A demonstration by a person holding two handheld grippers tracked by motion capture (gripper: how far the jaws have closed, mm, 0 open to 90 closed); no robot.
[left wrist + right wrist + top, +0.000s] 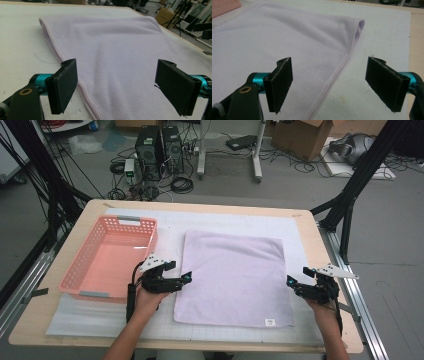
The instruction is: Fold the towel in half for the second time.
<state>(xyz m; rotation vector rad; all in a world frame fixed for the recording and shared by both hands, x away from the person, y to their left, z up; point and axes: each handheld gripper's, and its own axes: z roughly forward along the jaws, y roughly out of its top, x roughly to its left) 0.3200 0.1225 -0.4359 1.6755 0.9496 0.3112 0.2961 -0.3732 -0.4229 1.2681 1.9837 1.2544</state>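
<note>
Both the left gripper [189, 276] and right gripper [289, 281] gape empty at the towel's [234, 277] side edges mid-table, so a shallow pinch could catch one layer only.

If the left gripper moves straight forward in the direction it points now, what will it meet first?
Most likely the towel. The left gripper has open jaws that straddle the towel's near side edge, aimed across it. Its height above the cloth is hard to judge.
</note>
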